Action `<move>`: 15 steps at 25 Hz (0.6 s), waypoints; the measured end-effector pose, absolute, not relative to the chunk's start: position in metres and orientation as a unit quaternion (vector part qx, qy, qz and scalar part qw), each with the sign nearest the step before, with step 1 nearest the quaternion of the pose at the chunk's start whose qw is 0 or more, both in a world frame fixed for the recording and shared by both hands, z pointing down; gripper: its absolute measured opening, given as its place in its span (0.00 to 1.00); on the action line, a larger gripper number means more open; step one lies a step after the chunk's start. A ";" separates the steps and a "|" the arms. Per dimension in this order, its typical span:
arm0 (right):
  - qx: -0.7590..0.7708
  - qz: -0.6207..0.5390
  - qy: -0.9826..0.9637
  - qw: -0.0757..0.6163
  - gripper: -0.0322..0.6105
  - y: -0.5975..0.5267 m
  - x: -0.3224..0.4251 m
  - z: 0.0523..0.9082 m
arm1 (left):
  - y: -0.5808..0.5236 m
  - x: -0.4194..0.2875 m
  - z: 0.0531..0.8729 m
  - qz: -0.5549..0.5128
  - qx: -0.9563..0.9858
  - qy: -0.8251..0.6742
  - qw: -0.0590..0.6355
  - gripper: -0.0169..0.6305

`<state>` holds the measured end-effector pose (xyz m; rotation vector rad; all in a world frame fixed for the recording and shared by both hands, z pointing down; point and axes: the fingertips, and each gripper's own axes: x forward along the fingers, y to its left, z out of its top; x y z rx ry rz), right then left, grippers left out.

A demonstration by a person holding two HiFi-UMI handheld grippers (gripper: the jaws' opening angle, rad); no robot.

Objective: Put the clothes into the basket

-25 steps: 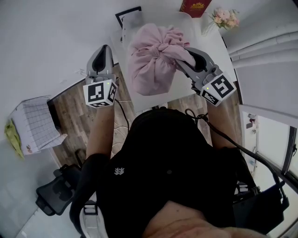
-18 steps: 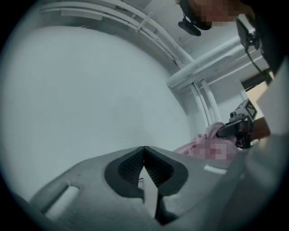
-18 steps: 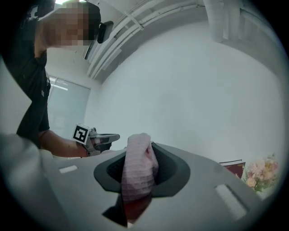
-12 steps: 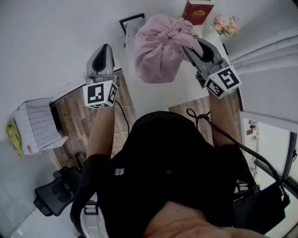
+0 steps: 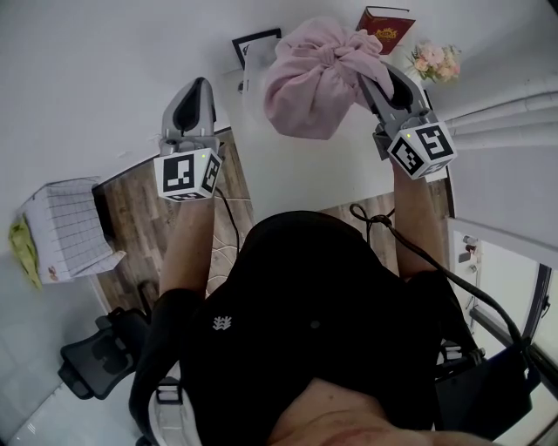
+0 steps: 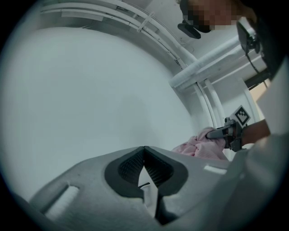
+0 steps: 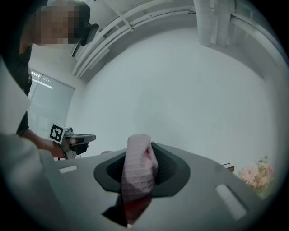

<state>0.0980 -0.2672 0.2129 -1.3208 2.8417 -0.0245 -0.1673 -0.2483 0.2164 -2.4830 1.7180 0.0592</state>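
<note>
A bundled pink garment (image 5: 314,78) hangs in the air over the white table (image 5: 288,174), with my right gripper (image 5: 370,74) shut on a bunch of its fabric. In the right gripper view a fold of the pink cloth (image 7: 137,171) is pinched between the pads. My left gripper (image 5: 196,87) is held up to the left of the bundle, apart from it, its jaws shut with nothing in them (image 6: 144,151). From the left gripper view the pink garment (image 6: 201,146) and the right gripper (image 6: 226,133) show off to the right. A white grid-patterned basket (image 5: 65,228) stands on the wooden floor at far left.
A red book (image 5: 386,22), pink flowers (image 5: 440,61) and a framed picture (image 5: 257,43) sit at the table's far end. Something yellow-green (image 5: 22,248) lies beside the basket. A black office chair (image 5: 96,366) is at lower left. Cables trail from the right gripper.
My right gripper has carried the pink bundle up and away from me, off the table surface. The left gripper has stayed nearly where it was.
</note>
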 end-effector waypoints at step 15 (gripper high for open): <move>-0.458 -0.055 0.887 -0.013 0.21 -0.335 0.111 0.278 | -0.303 -0.155 0.268 -0.029 -0.825 0.564 0.020 0.02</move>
